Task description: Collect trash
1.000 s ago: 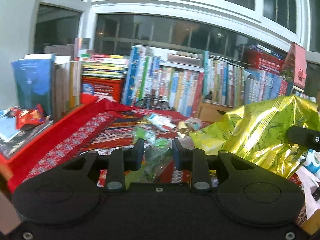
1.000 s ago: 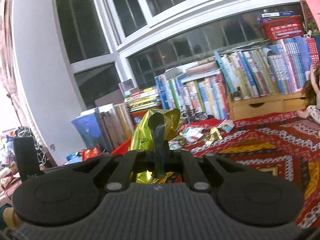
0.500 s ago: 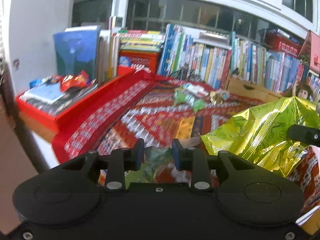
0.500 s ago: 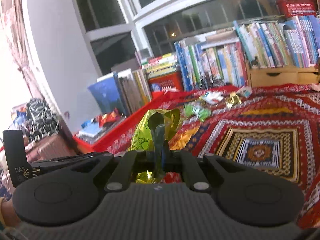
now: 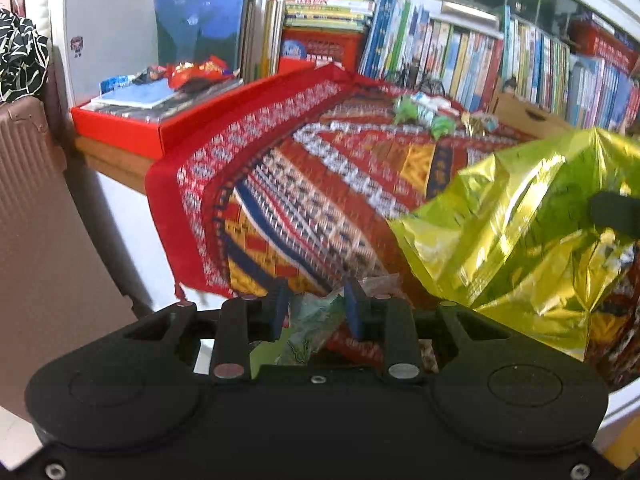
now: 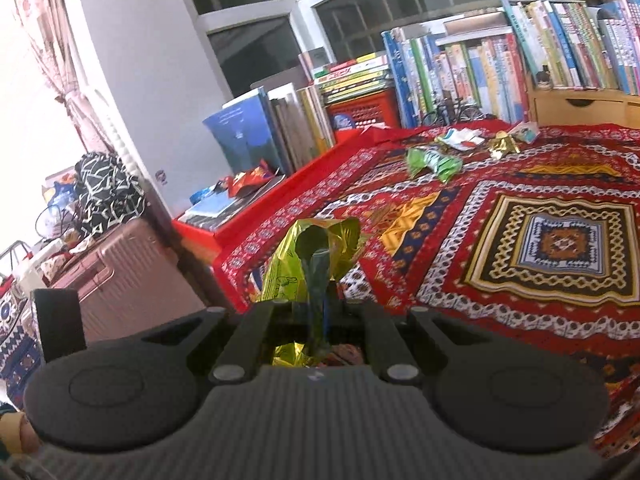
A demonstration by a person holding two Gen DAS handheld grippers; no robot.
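1. Right gripper [image 6: 318, 280]: fingers pressed together on a fold of the gold foil bag [image 6: 316, 248], which rises crumpled above the tips. In the left wrist view the same bag [image 5: 516, 232] hangs large at the right, over the near edge of the patterned cloth [image 5: 320, 200].

2. Left gripper [image 5: 316, 312]: fingers stand partly apart with a crumpled green wrapper [image 5: 310, 328] between them. The wrapper appears lightly held; whether both pads press on it cannot be told.

3. Remaining trash: a green wrapper [image 6: 432, 162], a gold scrap [image 6: 502, 146] and a white-and-red packet [image 6: 462, 138] lie far across the cloth, close to the row of books [image 6: 460, 72]. A red wrapper [image 6: 250, 178] lies on the papers in the red tray [image 6: 240, 224] at the cloth's left side.

4. Step in hand, by judgement: carrying one picked-up wrapper to the bag held ready as the collecting sack. The wrapper is not yet inside.

5. Next move calls for: bringing the left tips over the bag's mouth, which is not clearly visible in either view, and parting the fingers only once the wrapper is past the rim. The foil is slack, so the right hand needs to hold the opening steady.

6. Task status: early; several pieces are uncollected.
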